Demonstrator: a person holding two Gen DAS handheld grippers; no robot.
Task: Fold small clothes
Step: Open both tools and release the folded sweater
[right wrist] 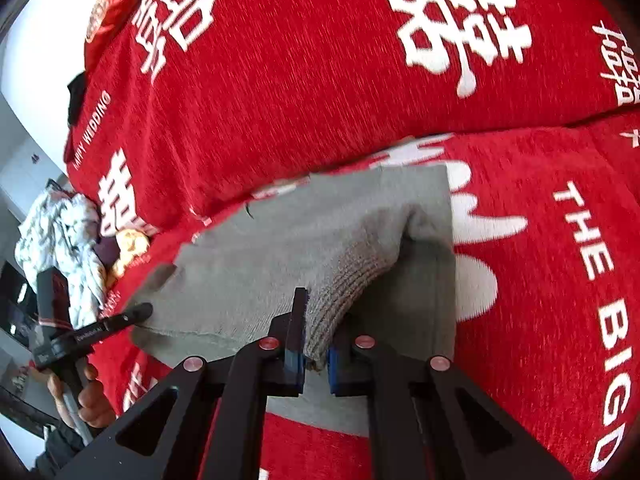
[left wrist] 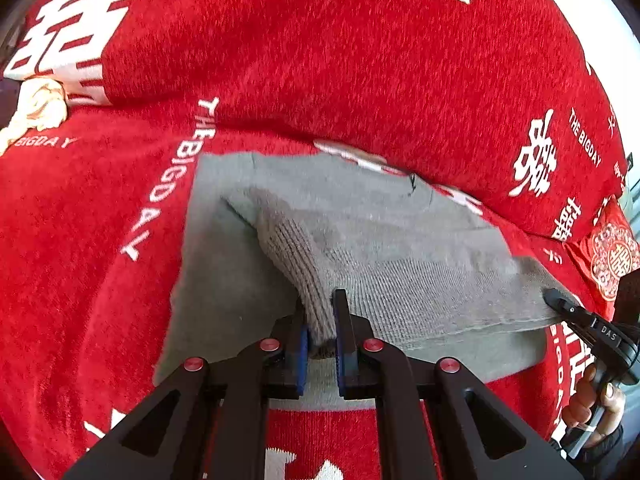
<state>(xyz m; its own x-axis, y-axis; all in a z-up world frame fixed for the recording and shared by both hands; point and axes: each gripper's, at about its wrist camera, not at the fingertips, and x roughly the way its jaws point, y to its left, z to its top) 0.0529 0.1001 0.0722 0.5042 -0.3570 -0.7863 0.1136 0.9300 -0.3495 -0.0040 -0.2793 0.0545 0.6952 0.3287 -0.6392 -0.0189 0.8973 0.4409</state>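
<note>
1. A gray knitted garment point(left wrist: 360, 216) is lying on a red plush cover point(left wrist: 100, 240) that is draped over a seat and a bulging back cushion behind it. I cannot tell whether it is a sofa or a bed.
2. The red plush cover is carrying big white Chinese characters and white lettering, "THE BIGDAY" in many places and "HAPPY WEDDING" at the left side of the right wrist view.
3. The left hand-held gripper point(left wrist: 320, 324) is pinching a ribbed edge of the gray knitted garment, its fingers nearly closed with only the folded cloth between the blue pads point(left wrist: 303, 356).
4. The right hand-held gripper point(right wrist: 316, 340) is doing the same at the other ribbed corner, also almost closed on the cloth.
5. The pinched edge is being held raised above the flat lower layer, so the garment is looking half folded.
6. At one end of the seat a pile of white patterned cloth point(right wrist: 64, 236) is sitting, with something yellowish point(right wrist: 128, 248) beside it.
7. A red embroidered cushion point(left wrist: 612, 256) is lying at the other end.
8. Behind the furniture a pale wall point(right wrist: 36, 40) is showing, bright with daylight.
</note>
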